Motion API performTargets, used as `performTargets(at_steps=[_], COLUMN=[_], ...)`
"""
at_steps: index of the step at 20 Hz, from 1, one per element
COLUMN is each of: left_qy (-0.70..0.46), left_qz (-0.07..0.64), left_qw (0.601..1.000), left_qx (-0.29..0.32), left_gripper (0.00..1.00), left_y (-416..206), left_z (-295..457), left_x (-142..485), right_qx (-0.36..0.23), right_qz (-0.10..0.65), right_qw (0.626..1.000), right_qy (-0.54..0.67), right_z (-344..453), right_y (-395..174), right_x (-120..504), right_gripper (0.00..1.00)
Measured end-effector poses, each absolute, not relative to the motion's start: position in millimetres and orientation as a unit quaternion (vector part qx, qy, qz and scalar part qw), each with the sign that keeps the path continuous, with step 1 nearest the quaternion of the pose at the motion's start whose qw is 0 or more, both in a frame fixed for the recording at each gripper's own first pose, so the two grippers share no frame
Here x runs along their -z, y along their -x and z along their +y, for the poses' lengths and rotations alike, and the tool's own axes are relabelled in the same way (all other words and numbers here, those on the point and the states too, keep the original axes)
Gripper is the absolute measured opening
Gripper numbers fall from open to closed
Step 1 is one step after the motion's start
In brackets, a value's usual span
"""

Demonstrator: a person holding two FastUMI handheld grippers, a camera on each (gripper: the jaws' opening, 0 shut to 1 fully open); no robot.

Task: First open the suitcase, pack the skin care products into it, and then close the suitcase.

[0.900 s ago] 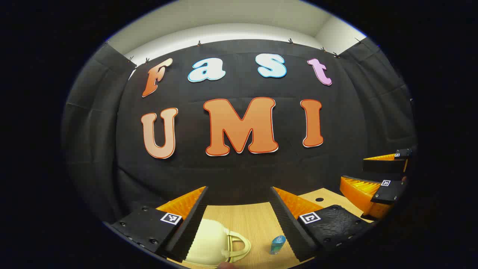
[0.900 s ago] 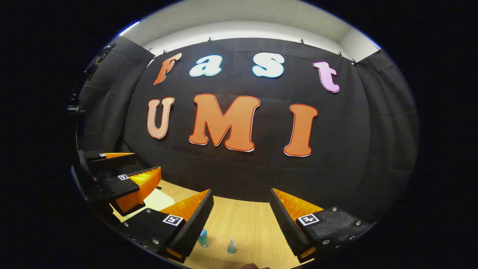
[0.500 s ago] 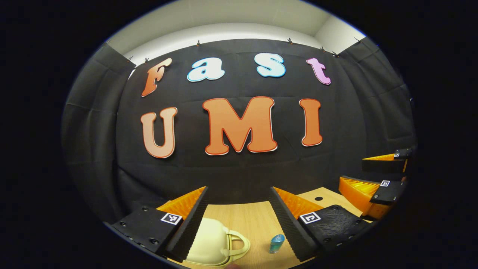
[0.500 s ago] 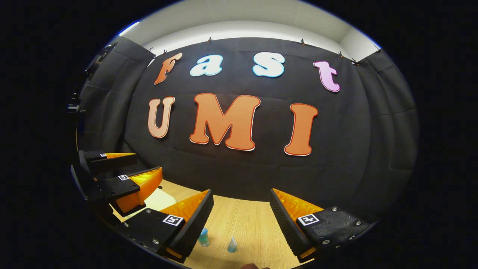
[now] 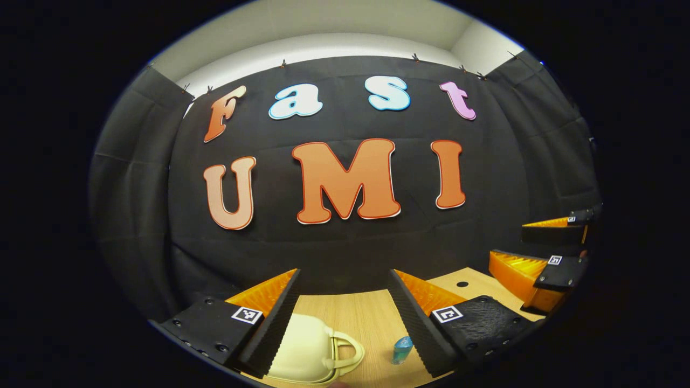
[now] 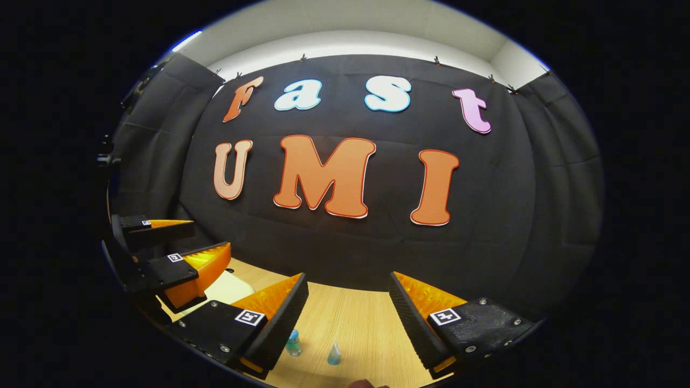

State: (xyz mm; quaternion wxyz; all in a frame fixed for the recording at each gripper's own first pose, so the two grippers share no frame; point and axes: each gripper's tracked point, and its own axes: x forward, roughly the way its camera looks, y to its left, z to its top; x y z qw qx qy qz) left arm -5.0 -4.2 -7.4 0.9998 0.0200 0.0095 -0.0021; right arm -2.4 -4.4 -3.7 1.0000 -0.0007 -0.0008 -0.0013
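Note:
A small cream suitcase (image 5: 304, 350) with a curved handle lies shut on the wooden table (image 5: 366, 318), below and between my left gripper's fingers. My left gripper (image 5: 345, 277) hangs open above it with nothing held. A small blue bottle (image 5: 401, 350) stands just right of the suitcase. In the right gripper view the same blue bottle (image 6: 293, 343) and a blue cone-topped bottle (image 6: 334, 354) stand on the table. My right gripper (image 6: 350, 280) is open and empty above them. A cream patch of the suitcase (image 6: 226, 288) shows at left.
The black cloth wall closes the table's far side. A round hole (image 5: 462, 284) sits in the tabletop at the right. The right gripper (image 5: 544, 248) shows at the far right of the left gripper view; the left gripper (image 6: 161, 248) shows at the left of the right gripper view.
Both views have shifted only slightly. The suitcase and bottles sit a little differently in the frame. Both grippers stay open.

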Motion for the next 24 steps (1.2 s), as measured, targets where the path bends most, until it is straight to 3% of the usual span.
performTargets(at_steps=[9, 14, 24], left_qy=[-0.151, -0.230, -0.358], left_qz=[0.073, 0.143, 0.206], left_qw=[0.985, 0.961, 0.906], left_qx=[0.033, 0.061, 0.089], left_gripper=[0.98, 0.98, 0.97], left_y=[1.0, 1.8, -7.4], left_z=[-17.4, -22.0, -3.1], left_x=[89.2, 165.9, 249.3], right_qx=[0.033, 0.037, 0.034], right_qz=[-0.010, -0.004, 0.004], right_qw=[0.999, 0.999, 0.999], right_qy=[0.020, 0.016, 0.015], right_z=[-44.2, -54.1, -63.9], right_y=[1.5, 1.6, 1.1], right_x=[1.7, 8.5, 19.5], right_gripper=[0.95, 0.95, 0.95])
